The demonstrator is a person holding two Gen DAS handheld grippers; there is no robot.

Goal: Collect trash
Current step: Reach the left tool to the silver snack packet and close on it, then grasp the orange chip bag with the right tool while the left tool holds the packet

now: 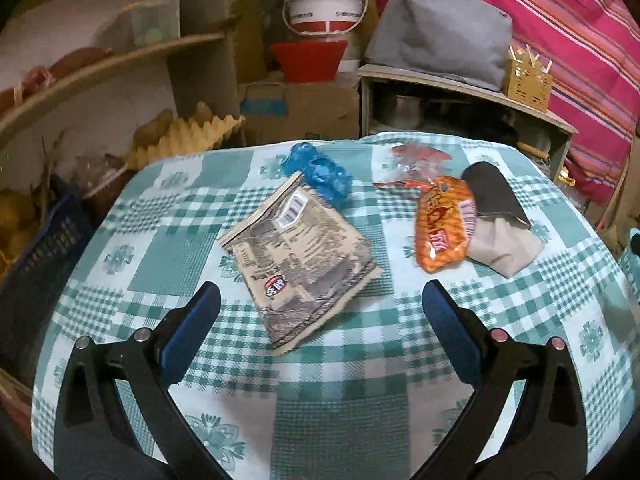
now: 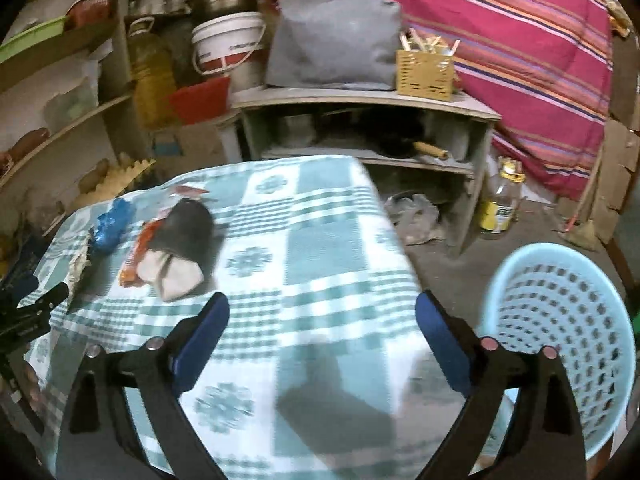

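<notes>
On the checked tablecloth [image 1: 320,400]: trash uncollected, five pieces
Pieces: one brown pouch [image 1: 300,256], one blue crumpled plastic [image 1: 318,174], one orange wrapper [image 1: 442,224], one clear-red wrapper [image 1: 418,160], one black-and-beige bundle [image 1: 500,220]
Blue basket [image 2: 568,332]: one, beside table, contents unseen
Left gripper [image 1: 320,312]: spread, empty, near pouch
Right gripper [image 2: 322,316]: spread, empty

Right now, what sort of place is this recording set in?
Probably a cramped home kitchen or storeroom: shelves crowded with pots and containers, a bucket, an egg tray, and a table under a checked cloth.
</notes>
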